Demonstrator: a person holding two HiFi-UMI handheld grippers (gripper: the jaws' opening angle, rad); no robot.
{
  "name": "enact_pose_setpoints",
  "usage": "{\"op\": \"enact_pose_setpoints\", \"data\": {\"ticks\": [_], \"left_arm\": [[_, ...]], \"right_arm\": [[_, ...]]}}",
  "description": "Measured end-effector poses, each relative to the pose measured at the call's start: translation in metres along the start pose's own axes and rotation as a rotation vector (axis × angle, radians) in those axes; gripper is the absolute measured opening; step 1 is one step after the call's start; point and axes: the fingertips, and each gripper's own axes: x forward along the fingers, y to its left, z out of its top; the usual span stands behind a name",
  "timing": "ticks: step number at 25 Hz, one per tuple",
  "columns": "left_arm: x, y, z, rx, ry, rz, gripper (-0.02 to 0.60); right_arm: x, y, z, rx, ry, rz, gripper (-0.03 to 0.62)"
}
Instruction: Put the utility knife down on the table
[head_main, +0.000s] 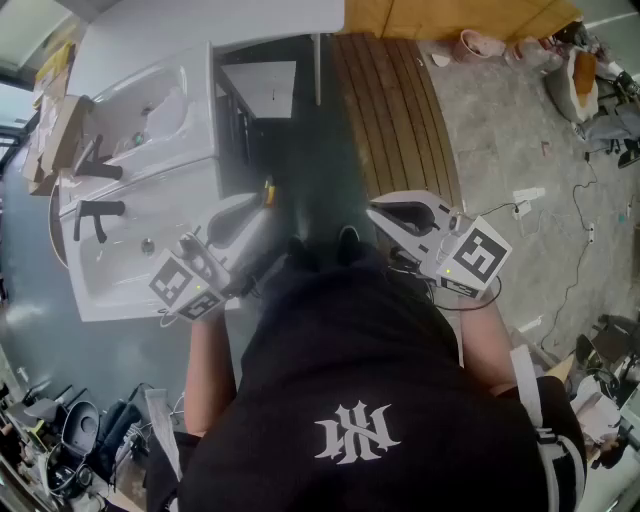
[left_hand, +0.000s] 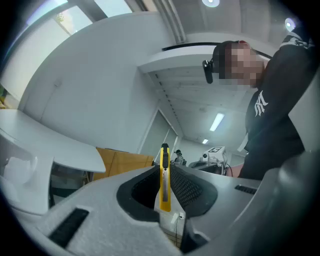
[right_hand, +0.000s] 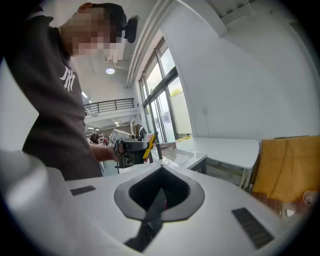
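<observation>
A yellow utility knife (left_hand: 164, 176) stands on edge between the left gripper's (left_hand: 164, 167) pads, its black-tipped end poking out past the jaws. From the head view, the left gripper (head_main: 255, 207) is held level in front of the person's body, and the knife's yellow tip (head_main: 268, 192) shows beyond it. The right gripper view catches the left gripper (right_hand: 131, 151) holding the knife (right_hand: 146, 148) beside the white table (right_hand: 227, 150). The right gripper (head_main: 378, 211) hovers to the right at about the same height; its jaws (right_hand: 161, 174) are together with nothing between them.
A white washbasin unit (head_main: 150, 150) with black taps (head_main: 98, 210) lies at the left, a white tabletop (head_main: 200, 30) behind it. A slatted wooden platform (head_main: 395, 100) runs ahead on the right. Cables and clutter (head_main: 590, 90) litter the concrete floor.
</observation>
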Motion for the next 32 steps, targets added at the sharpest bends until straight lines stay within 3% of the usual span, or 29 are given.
{"op": "enact_pose_setpoints", "data": {"ticks": [6,11,19,22,26,32], "left_arm": [[-0.005,0.017,-0.010,-0.019,0.019,0.045,0.060],[-0.001,0.023,-0.031,-0.065,0.026,0.075,0.060],[0.041,0.006,-0.026,-0.037,0.043,0.026,0.060],[0.055,-0.006,-0.011,-0.013,0.026,0.043,0.060],[0.071,-0.014,-0.013,0.039,0.076,0.079,0.060],[0.074,0.005,-0.029,-0.007,0.103,0.070,0.060]], "right_arm": [[-0.003,-0.021,-0.020,0.074,0.005,-0.041,0.003],[0.000,-0.024,-0.044,0.175,0.001,-0.006,0.003],[-0.028,-0.040,-0.041,0.175,-0.070,-0.021,0.004],[-0.049,-0.048,-0.041,0.188,-0.117,-0.023,0.005],[-0.060,-0.070,-0.045,0.222,-0.157,-0.036,0.005],[-0.034,-0.098,-0.052,0.231,-0.125,-0.107,0.005]]}}
